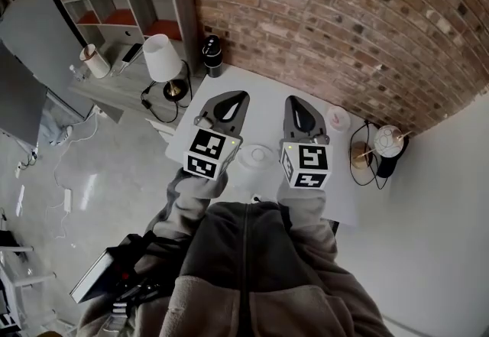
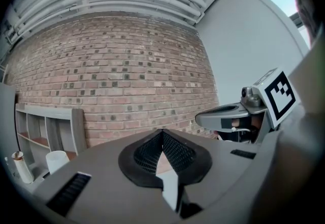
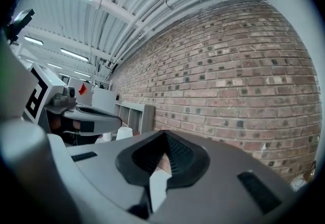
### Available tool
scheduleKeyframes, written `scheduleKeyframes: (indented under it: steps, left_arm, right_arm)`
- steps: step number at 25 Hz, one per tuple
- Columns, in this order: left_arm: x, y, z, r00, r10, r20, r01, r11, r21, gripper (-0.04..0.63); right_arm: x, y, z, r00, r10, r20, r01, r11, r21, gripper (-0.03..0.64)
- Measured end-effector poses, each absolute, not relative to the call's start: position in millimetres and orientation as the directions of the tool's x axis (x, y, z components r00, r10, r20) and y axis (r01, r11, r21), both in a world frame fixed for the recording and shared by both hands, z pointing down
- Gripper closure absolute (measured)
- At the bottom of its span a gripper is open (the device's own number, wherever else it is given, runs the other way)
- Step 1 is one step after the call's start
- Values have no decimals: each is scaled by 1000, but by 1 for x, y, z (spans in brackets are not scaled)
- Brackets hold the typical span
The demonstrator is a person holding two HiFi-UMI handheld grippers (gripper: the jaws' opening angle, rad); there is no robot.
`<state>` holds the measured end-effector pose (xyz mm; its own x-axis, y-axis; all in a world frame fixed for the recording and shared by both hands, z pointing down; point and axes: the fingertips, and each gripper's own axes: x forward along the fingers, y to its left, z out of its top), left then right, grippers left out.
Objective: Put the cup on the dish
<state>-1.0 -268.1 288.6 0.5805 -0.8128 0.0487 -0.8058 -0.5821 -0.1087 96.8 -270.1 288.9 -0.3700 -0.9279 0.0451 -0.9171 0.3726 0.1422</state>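
In the head view both grippers are held up side by side over a white table (image 1: 261, 108), pointing at the brick wall. My left gripper (image 1: 238, 96) is shut with nothing in it, and so is my right gripper (image 1: 295, 101). On the table between them sits a white round cup-like piece (image 1: 256, 156). A small pale pink round piece (image 1: 337, 118) lies beside the right gripper; I cannot tell whether it is a cup or a dish. In the left gripper view the jaws (image 2: 162, 132) meet against the wall. The right gripper's jaws (image 3: 165, 135) meet likewise.
A white-shaded lamp (image 1: 162, 56) and a black cylinder (image 1: 212, 53) stand at the table's far left corner. A grey shelf unit (image 1: 130, 11) is against the wall. A round white object with cables (image 1: 387, 142) sits at the table's right edge.
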Motion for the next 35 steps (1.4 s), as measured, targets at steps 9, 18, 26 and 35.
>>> scheduleKeyframes:
  steps: [9, 18, 26, 35]
  left_arm:
    - [-3, -277, 265, 574, -818, -18, -812, -567, -142, 589]
    - [-11, -281, 267, 565, -824, -40, -820, -555, -140, 589]
    - [-14, -283, 273, 569, -822, -30, -817, -561, -133, 589]
    - [-12, -294, 272, 588, -809, -13, -804, -583, -119, 589]
  right_arm:
    - [94, -277, 261, -360, -932, -39, -923, 350, 158, 616]
    - [91, -277, 261, -357, -932, -61, -923, 342, 178, 617]
    - [89, -278, 262, -350, -935, -61, -926, 336, 174, 617]
    - [90, -288, 260, -333, -942, -37, -931, 322, 173, 617]
